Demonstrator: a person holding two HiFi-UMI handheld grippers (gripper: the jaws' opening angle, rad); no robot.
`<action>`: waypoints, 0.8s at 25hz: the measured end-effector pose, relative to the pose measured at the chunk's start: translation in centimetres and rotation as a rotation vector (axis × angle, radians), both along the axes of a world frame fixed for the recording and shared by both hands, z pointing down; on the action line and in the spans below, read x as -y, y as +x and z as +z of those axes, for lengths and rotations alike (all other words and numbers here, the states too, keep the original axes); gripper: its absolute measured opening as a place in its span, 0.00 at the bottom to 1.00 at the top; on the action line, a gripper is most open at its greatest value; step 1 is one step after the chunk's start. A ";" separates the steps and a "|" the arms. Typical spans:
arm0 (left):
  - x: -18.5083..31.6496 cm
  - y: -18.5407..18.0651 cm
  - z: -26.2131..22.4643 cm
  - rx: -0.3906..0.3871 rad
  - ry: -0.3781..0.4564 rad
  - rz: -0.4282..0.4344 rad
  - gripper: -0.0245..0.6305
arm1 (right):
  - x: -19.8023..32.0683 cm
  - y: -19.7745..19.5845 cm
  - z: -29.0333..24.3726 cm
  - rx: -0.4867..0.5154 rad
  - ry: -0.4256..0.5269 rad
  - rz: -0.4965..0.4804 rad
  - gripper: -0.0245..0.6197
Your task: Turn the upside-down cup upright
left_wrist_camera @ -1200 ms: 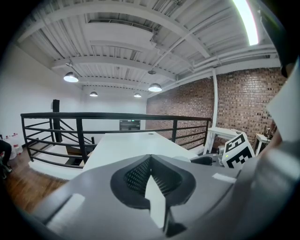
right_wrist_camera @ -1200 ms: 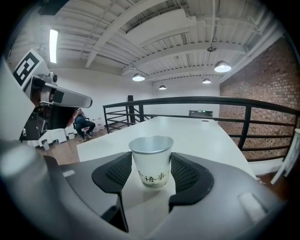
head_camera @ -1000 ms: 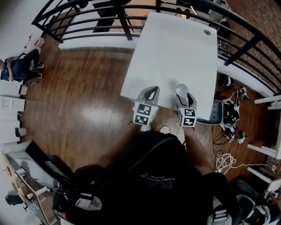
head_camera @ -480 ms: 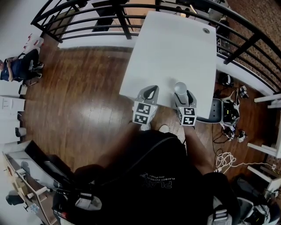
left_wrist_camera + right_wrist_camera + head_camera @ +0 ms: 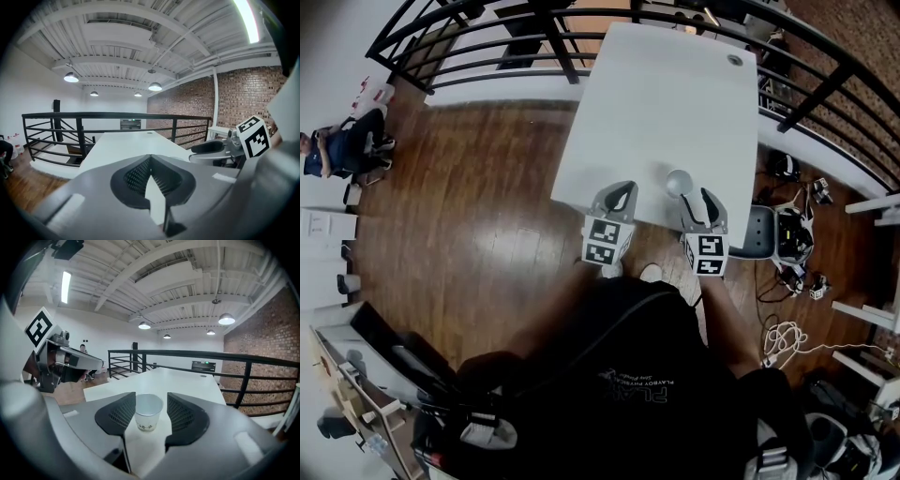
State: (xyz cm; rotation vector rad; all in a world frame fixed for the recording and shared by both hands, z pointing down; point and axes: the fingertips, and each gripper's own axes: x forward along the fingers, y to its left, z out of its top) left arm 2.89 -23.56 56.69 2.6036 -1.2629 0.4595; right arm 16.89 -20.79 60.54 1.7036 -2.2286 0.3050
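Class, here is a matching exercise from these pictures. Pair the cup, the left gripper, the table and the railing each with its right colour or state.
Things:
1. cup
2. left gripper
3. table
4. railing

Colour or state:
A. black bars
B. jaws together, nothing between them
C. upright, mouth up
D. flat white top that the cup stands on

Pairs: 1-C, 2-B, 3-D, 4-A

Small print on the cup, illegible
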 end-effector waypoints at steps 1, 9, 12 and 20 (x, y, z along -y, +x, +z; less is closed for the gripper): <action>-0.3 0.2 0.0 0.001 0.000 0.000 0.04 | -0.3 0.0 -0.5 -0.008 0.020 -0.006 0.34; -2.3 1.0 0.0 0.033 0.003 -0.022 0.04 | -1.8 0.3 -1.4 -0.011 0.053 -0.035 0.06; -3.0 1.0 -0.1 0.039 0.003 -0.034 0.04 | -2.1 0.3 -2.4 -0.002 0.085 -0.045 0.06; -4.7 -0.3 0.3 0.010 -0.021 -0.074 0.04 | -3.5 0.2 -2.9 0.019 0.092 -0.030 0.06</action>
